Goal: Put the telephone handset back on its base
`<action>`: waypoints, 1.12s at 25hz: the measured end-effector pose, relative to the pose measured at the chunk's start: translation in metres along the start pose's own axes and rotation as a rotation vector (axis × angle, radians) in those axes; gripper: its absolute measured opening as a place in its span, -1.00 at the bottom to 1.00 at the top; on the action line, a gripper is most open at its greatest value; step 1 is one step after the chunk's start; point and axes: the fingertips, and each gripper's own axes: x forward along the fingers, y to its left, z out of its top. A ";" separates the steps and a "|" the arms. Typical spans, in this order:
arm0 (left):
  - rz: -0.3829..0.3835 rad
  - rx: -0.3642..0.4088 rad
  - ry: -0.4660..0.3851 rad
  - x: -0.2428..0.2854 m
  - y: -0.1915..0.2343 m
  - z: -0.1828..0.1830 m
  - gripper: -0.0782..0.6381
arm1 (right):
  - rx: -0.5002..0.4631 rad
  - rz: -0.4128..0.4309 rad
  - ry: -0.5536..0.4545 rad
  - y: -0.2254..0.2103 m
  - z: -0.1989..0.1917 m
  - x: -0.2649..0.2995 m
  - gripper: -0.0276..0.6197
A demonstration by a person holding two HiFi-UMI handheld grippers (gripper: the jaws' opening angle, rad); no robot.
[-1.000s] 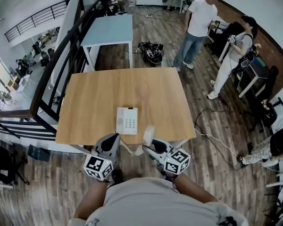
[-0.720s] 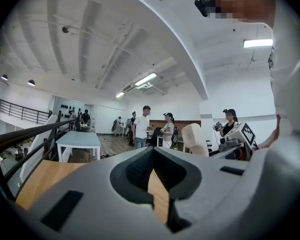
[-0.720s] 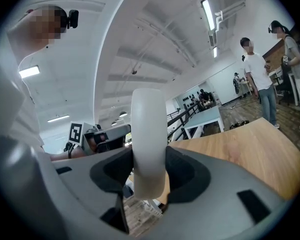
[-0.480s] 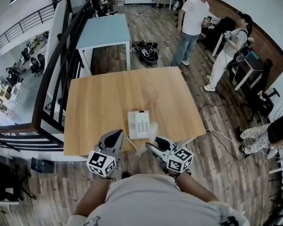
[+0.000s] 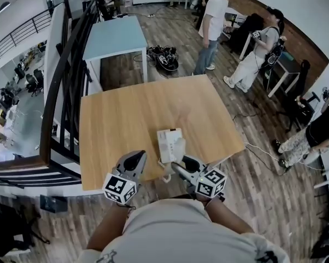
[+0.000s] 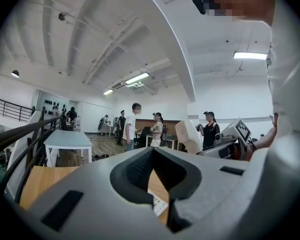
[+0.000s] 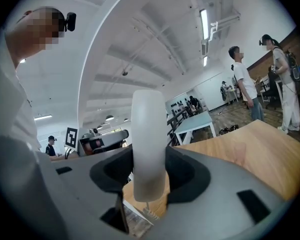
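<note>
The white phone base (image 5: 168, 142) with its keypad lies near the front edge of the wooden table (image 5: 126, 119). My right gripper (image 5: 180, 160) is shut on the white handset (image 5: 179, 148), which it holds upright just right of the base, close above it. In the right gripper view the handset (image 7: 149, 144) stands between the jaws, with its coiled cord (image 7: 149, 215) hanging below. My left gripper (image 5: 139, 158) hovers left of the base, jaws together and holding nothing. In the left gripper view, the handset (image 6: 188, 136) shows at the right and the keypad (image 6: 159, 204) below the jaws.
A black railing (image 5: 71, 64) runs along the table's left side. A light blue table (image 5: 114, 36) stands beyond, with a heap of cables (image 5: 163, 58) on the floor. Several people (image 5: 211, 26) stand at the far right.
The right gripper has carried the handset leftward, from a gap right of the base to right beside it. The head view has shifted; the left gripper stays left of the base.
</note>
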 end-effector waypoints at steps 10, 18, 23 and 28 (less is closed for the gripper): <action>0.002 -0.029 -0.001 -0.009 0.029 -0.011 -0.76 | 0.034 -0.014 0.079 -0.002 -0.018 0.033 -0.27; 0.035 -0.065 0.051 0.002 0.052 -0.048 -0.76 | 0.063 -0.011 0.152 -0.029 -0.038 0.063 -0.27; 0.051 -0.097 0.088 0.016 0.067 -0.068 -0.76 | 0.102 -0.023 0.204 -0.053 -0.053 0.078 -0.27; 0.058 -0.125 0.130 0.034 0.078 -0.087 -0.76 | 0.145 -0.044 0.247 -0.083 -0.066 0.089 -0.27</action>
